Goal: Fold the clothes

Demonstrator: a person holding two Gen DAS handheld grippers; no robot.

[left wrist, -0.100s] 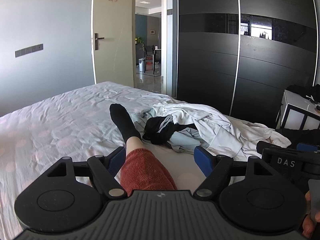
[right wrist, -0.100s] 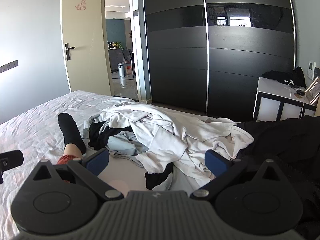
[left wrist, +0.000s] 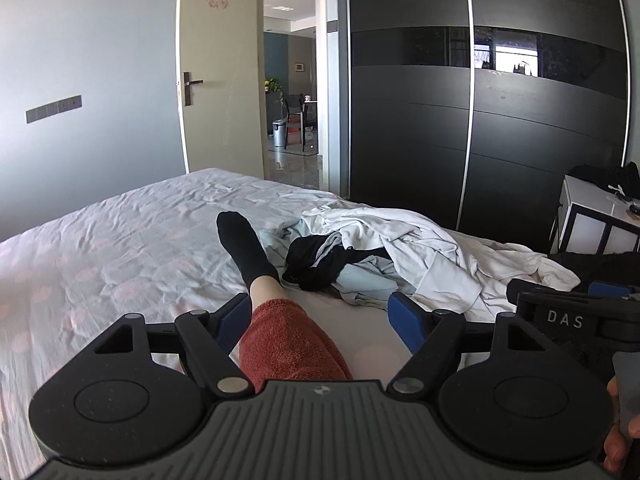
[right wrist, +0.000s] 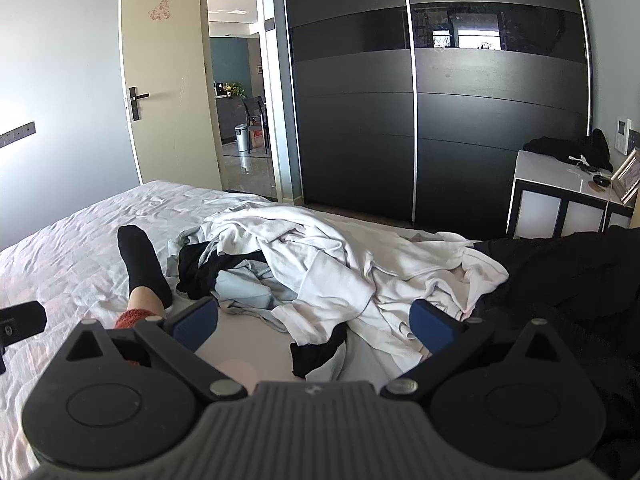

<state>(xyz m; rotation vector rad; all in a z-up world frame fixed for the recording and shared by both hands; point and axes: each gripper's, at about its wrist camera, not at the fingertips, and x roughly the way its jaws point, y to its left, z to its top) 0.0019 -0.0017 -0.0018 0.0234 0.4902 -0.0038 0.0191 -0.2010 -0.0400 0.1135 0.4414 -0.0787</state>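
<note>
Two grippers we hold low over bed point(left wrist: 120, 248), both with fingers spread, nothing between them. Left gripper point(left wrist: 318, 314) at frame bottom, leg in red trouser and black sock point(left wrist: 244, 248) showing between fingers point(left wrist: 404, 316). Right gripper point(right wrist: 314, 324) lower centre, fingers point(right wrist: 432, 326) near clothes pile point(right wrist: 320, 256). Pile, white, pale blue and black, lies unfolded mid-frame on bed, right of sock.

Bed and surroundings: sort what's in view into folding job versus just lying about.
For the job: clothes pile, bed, left gripper, right gripper, both open.

Just there: nightstand, black garment on it, wardrobe, door.
</note>
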